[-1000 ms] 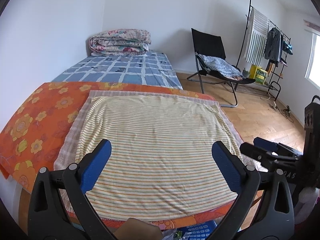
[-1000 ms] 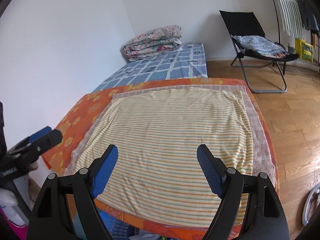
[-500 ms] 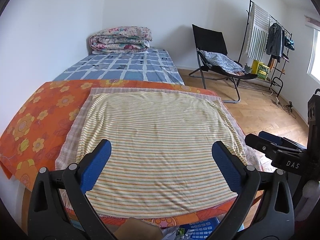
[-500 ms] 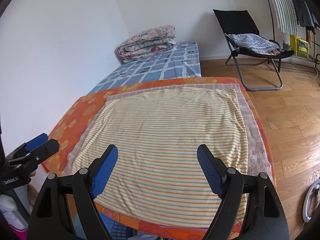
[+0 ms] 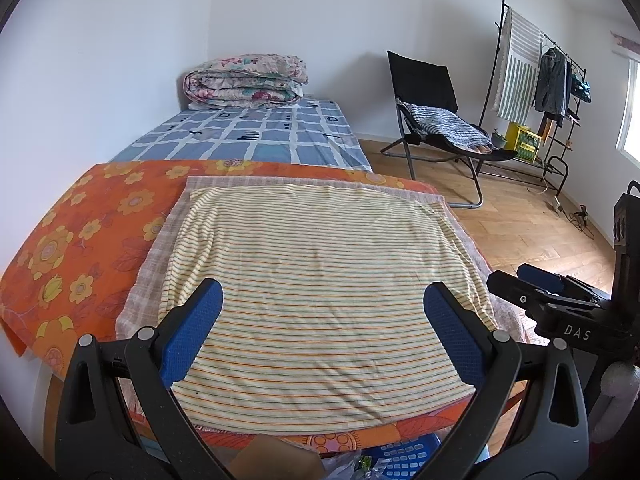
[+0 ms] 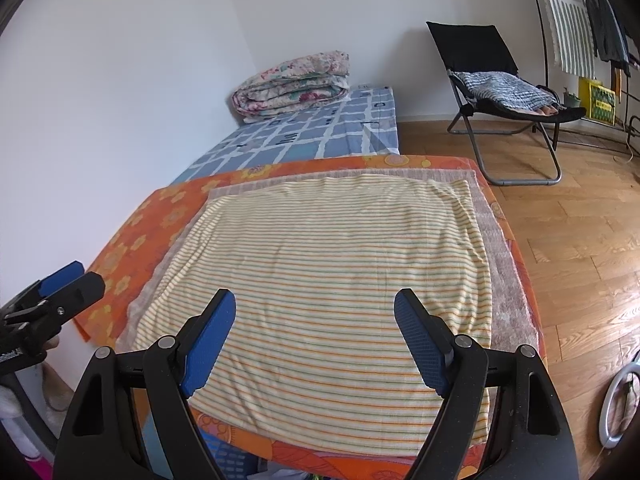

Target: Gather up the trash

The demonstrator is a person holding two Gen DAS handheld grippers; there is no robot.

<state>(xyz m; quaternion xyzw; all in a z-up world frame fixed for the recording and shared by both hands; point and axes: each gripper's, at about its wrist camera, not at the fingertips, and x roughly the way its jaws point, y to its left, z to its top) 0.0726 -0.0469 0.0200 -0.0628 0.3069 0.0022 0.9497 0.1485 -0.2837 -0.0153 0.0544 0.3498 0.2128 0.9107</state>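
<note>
My left gripper (image 5: 322, 300) is open and empty above the near end of a yellow striped cloth (image 5: 316, 280) laid on an orange flowered cover (image 5: 80, 232). My right gripper (image 6: 314, 314) is open and empty over the same cloth (image 6: 340, 264); it also shows in the left wrist view (image 5: 536, 280). A blue perforated basket (image 5: 400, 460) with crumpled plastic trash (image 5: 348, 466) and a brown cardboard piece (image 5: 276, 460) peeks out under the cover's near edge, below both grippers. The basket (image 6: 228, 456) shows in the right wrist view too.
A bed with a blue checked sheet (image 5: 248, 136) and a folded floral quilt (image 5: 244, 84) lies beyond. A black folding chair (image 5: 436, 120) and a clothes rack (image 5: 540, 80) stand on the wooden floor (image 6: 580, 220) to the right. A white ring (image 6: 618, 408) lies on the floor.
Both grippers have drawn back and risen a little, so more of the basket and trash shows at the bottom edge. Both stay open.
</note>
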